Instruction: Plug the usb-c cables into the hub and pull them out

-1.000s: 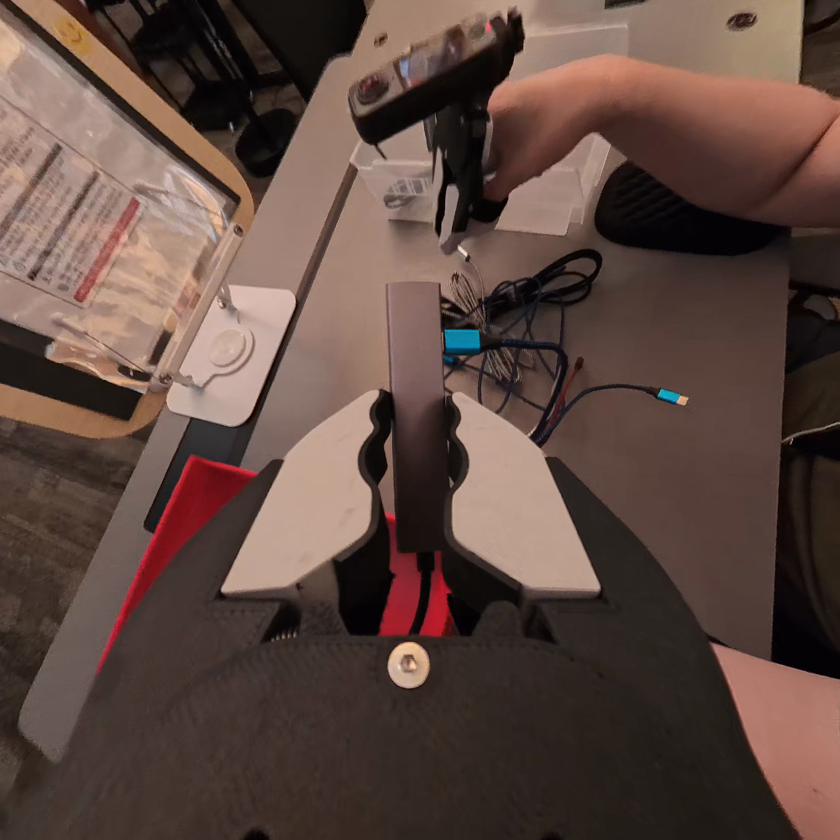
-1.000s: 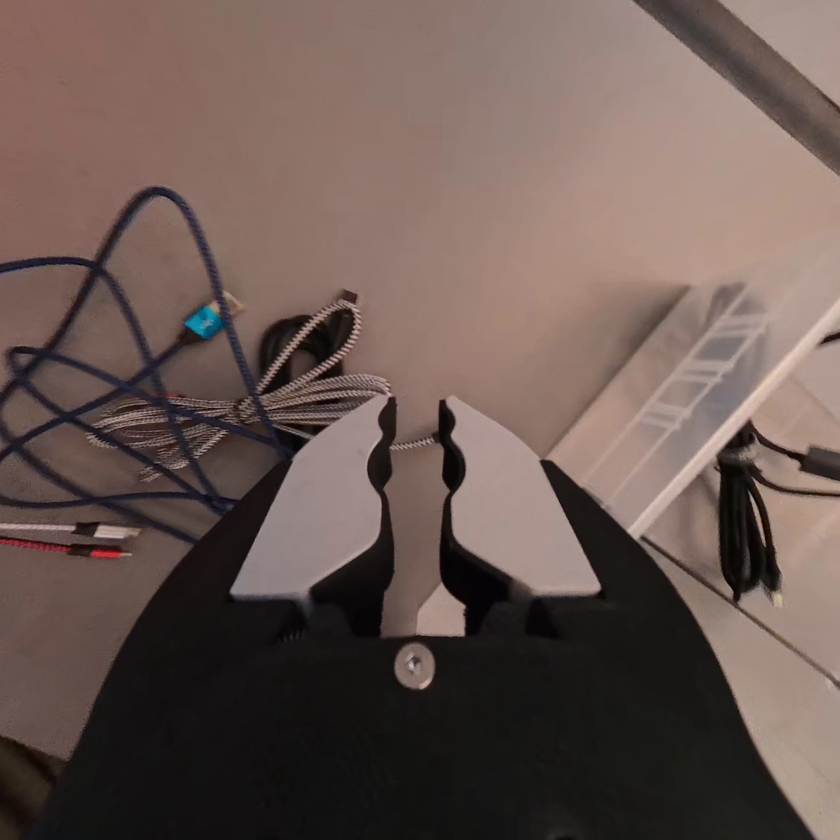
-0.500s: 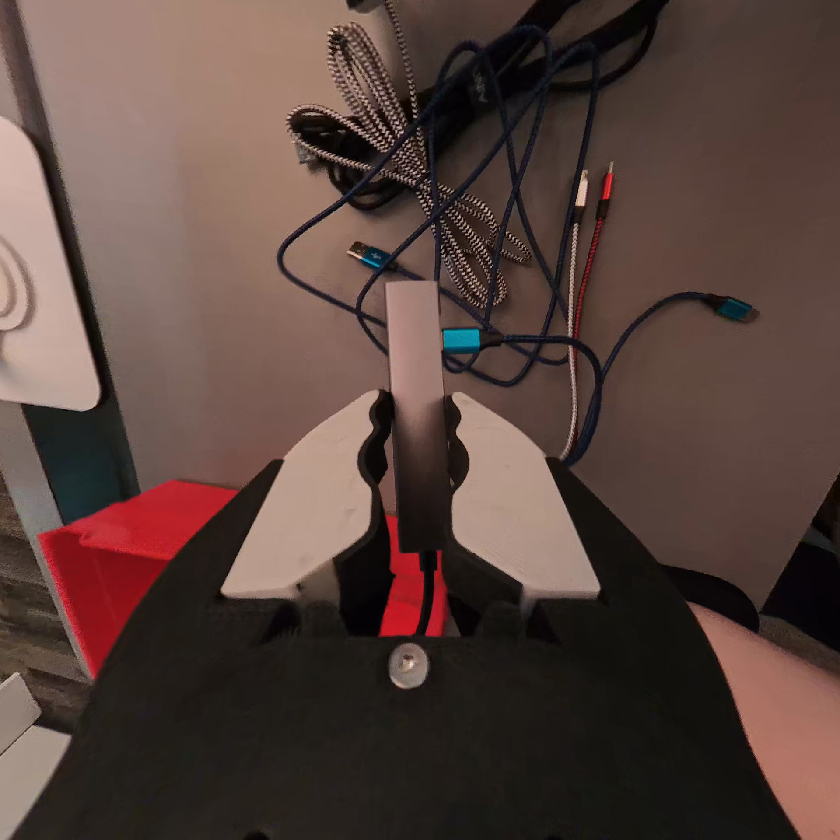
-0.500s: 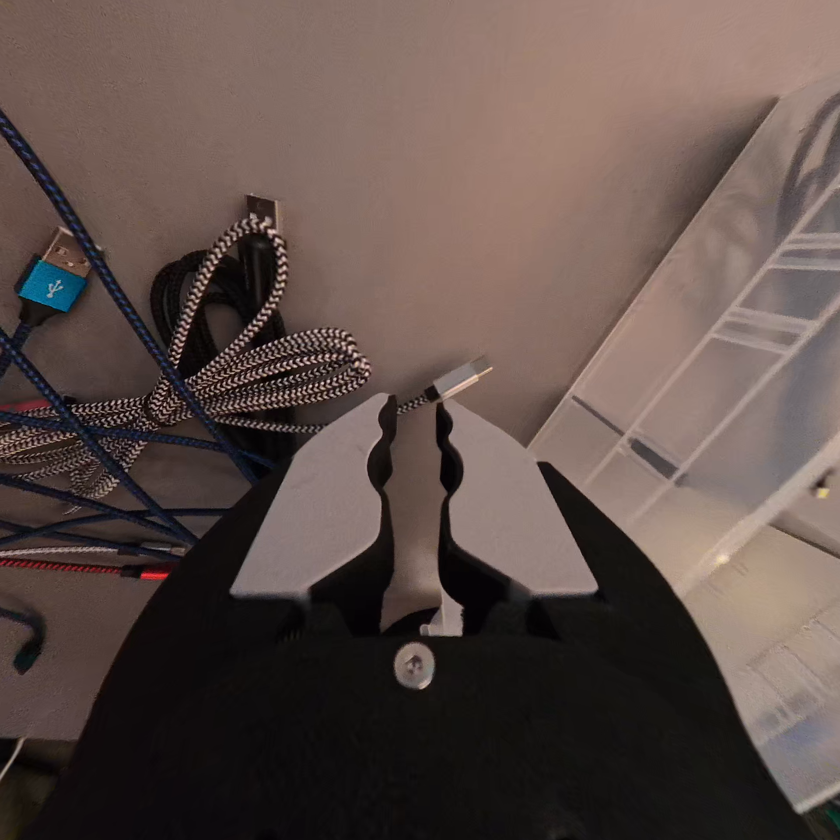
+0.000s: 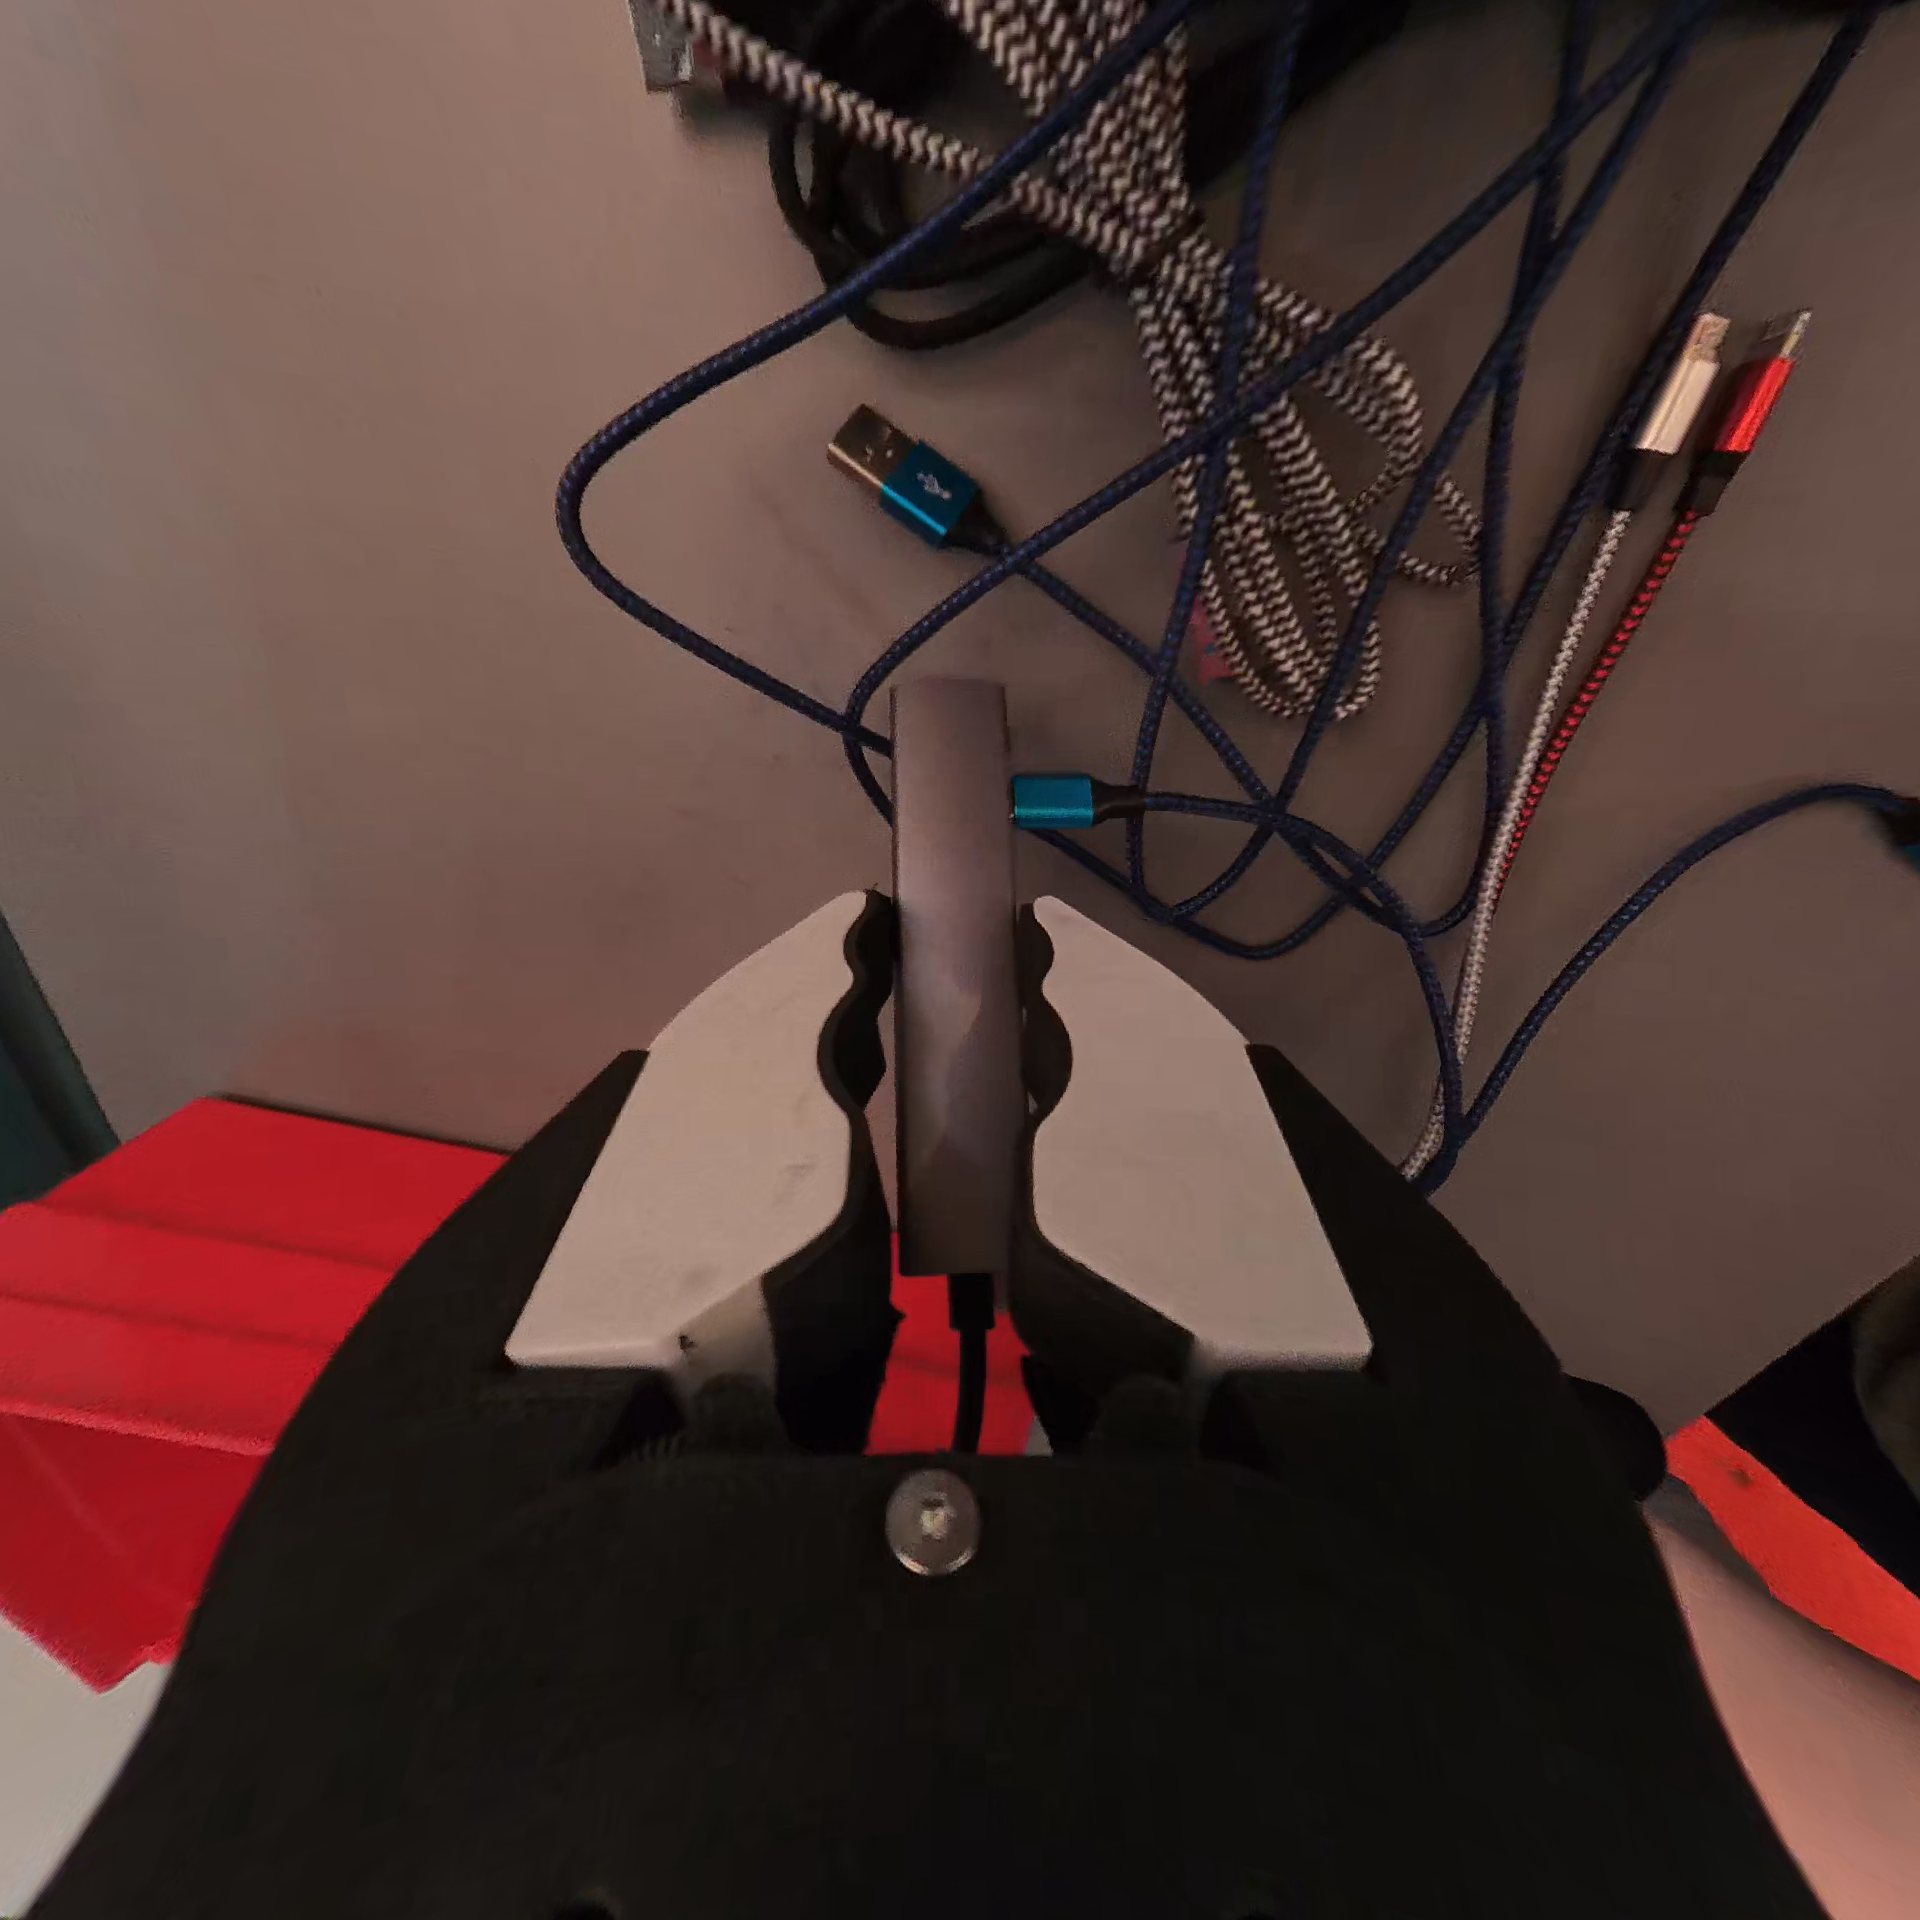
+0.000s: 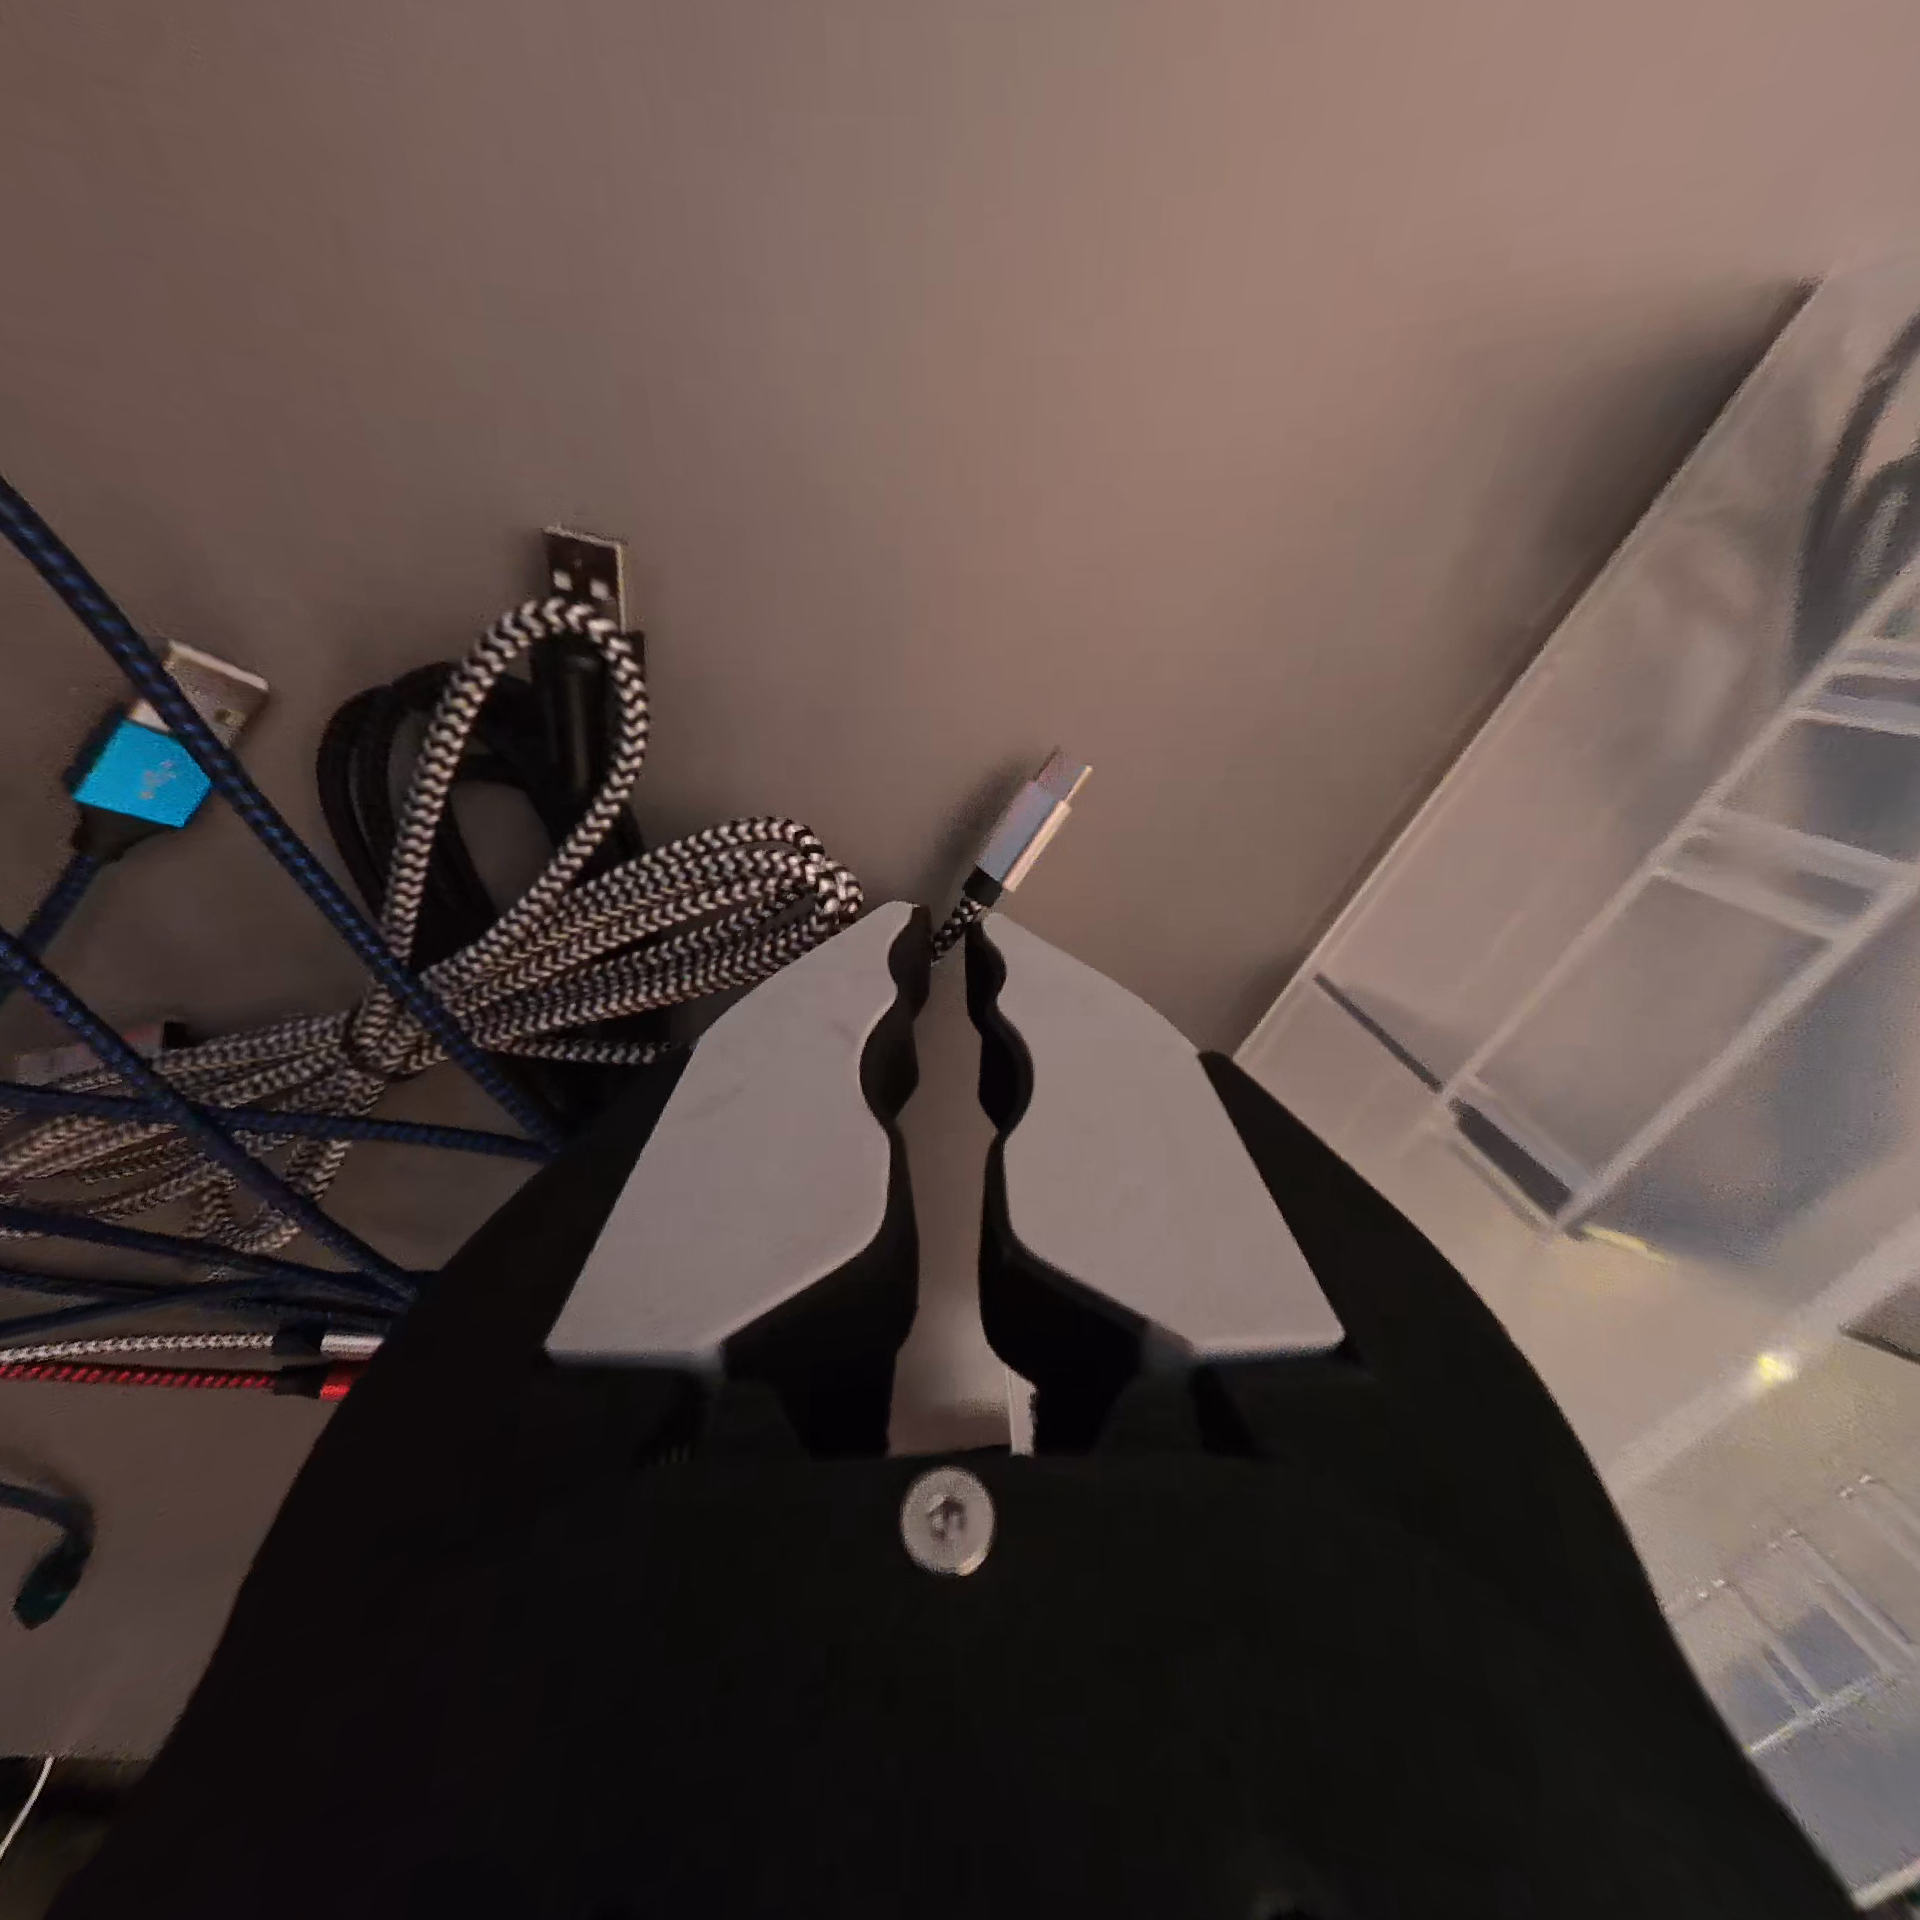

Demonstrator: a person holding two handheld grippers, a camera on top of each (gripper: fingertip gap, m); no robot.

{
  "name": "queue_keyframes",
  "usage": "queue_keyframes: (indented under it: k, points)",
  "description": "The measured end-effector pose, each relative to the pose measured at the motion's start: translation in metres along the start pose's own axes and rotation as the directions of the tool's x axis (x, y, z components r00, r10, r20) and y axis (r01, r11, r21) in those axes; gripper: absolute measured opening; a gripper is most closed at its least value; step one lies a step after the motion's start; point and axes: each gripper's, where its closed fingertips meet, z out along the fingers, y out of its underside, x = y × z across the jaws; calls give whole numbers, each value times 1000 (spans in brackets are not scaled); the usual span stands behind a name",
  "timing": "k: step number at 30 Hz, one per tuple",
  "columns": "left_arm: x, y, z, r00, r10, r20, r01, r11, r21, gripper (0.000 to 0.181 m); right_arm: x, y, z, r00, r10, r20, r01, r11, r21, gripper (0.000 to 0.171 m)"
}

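My left gripper (image 5: 954, 906) is shut on a dark grey hub (image 5: 951, 987), which sticks out past the fingertips above the grey table (image 5: 364, 520). A blue-plugged cable (image 5: 1051, 802) sits in the hub's right side. My right gripper (image 6: 943, 920) is closed on a black-and-white braided cable (image 6: 644, 914), just behind its silver USB-C plug (image 6: 1029, 826), which points up and right past the tips. The rest of that cable lies bundled on the table to the left.
A tangle of blue, black, white and red cables (image 5: 1299, 520) lies on the table beyond the hub, with a loose blue USB-A plug (image 5: 914, 488). A red bin (image 5: 156, 1299) is at the near left. A clear plastic box (image 6: 1662, 935) stands right of the right gripper. Spacing between my two grippers at the tips: around 20 centimetres.
My right gripper has moved onto the black-and-white cable and its fingers have narrowed around it behind the plug. My left gripper has tilted down and come closer to the cables, still holding the hub.
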Motion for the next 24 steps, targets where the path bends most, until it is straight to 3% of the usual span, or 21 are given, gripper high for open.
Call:
queue_keyframes:
  k: [8,14,19,24]
  points:
    - [-17,-5,24,984,-164,-68,164,987,-4,22,31,-19,-49,996,71,-45,-60,975,216,4]
    - [-28,-15,30,930,-323,-174,336,940,53,22,48,-43,-113,993,107,-58,-63,858,510,3]
    - [-25,-14,32,941,-291,-171,302,952,45,22,58,-60,-163,985,112,-131,18,688,725,3]
    - [-22,-13,30,952,-260,-161,270,962,44,22,56,-63,-176,987,65,-147,73,633,770,3]
